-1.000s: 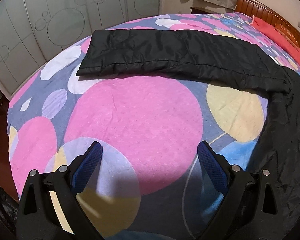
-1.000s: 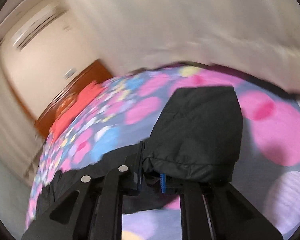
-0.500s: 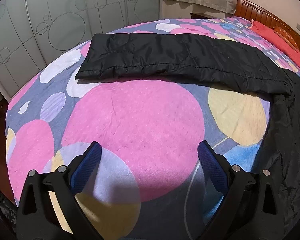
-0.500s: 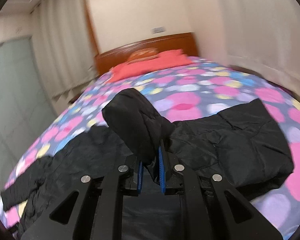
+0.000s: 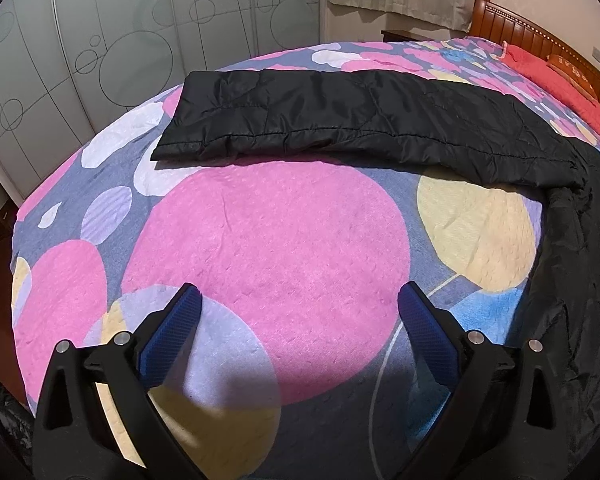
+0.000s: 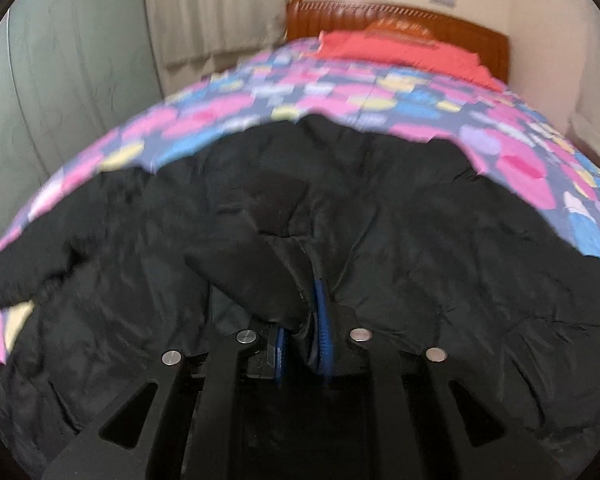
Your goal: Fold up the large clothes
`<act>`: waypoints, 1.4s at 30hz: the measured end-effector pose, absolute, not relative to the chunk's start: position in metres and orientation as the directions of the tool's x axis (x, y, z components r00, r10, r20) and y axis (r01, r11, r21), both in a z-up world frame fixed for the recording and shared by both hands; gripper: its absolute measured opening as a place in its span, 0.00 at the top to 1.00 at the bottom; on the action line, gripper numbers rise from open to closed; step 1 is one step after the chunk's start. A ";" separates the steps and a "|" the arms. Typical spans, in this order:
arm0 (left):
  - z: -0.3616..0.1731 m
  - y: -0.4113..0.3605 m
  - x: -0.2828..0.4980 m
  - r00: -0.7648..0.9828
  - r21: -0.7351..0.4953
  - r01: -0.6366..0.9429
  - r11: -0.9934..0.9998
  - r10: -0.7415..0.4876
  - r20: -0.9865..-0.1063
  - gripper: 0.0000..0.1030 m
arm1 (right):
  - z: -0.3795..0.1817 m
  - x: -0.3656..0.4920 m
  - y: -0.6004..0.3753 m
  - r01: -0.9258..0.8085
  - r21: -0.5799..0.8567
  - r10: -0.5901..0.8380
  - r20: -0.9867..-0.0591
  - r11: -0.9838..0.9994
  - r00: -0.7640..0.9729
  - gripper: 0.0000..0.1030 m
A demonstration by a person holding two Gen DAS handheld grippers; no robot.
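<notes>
black jacket (image 6: 380,220) spread on bed (image 5: 268,248), headboard far behind | right gripper (image 6: 302,344) opening, sleeve fabric between pads (release flat advised) | left gripper (image 5: 296,328) held wide, empty

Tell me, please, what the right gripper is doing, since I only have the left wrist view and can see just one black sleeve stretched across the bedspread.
Observer: The right gripper has a fold of the black jacket between its pads, and its jaws are opening.
Operator: Thank you. Which part of the jacket is that fold?
Observer: It looks like the other sleeve, lying in over the middle of the jacket's body.
Operator: And is the body laid out flat?
Observer: It is spread wide on the bedspread, though rumpled.
</notes>
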State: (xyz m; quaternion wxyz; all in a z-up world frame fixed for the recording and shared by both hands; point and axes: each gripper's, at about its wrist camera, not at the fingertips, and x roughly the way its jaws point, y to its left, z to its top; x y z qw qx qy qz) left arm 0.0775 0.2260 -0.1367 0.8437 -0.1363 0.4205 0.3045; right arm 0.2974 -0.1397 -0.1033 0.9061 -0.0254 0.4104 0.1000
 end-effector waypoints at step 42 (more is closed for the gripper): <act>-0.137 0.227 0.080 0.455 0.039 -0.630 0.776 0.409 -0.791 0.02 | -0.096 0.312 -0.287 0.247 0.032 -0.140 -0.752 0.968 0.644 0.46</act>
